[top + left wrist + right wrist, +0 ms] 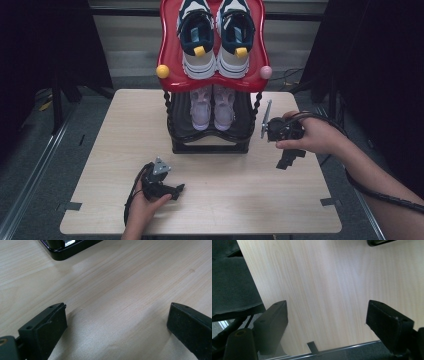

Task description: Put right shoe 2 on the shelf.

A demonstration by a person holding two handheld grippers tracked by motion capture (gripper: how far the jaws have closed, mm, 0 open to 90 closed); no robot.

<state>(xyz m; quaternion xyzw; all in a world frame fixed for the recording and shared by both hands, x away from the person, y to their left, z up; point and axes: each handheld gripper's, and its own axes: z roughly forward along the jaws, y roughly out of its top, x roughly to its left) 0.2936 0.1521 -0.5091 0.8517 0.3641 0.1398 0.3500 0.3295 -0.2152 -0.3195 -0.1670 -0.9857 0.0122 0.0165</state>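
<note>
The table is pale wood-grain laminate, smooth with a soft sheen where light falls on it. The rack has a glossy red plastic top shelf and a shiny black plastic base that mirrors the light. The sneakers up top look like smooth white and navy leather-like panels with matt yellow tabs; the lower pair is pale pink with a mesh, cloth-like look. Both grippers, left and right, are matt black plastic, with faintly grainy jaw faces. Dark matt cloth hangs by the table edge.
</note>
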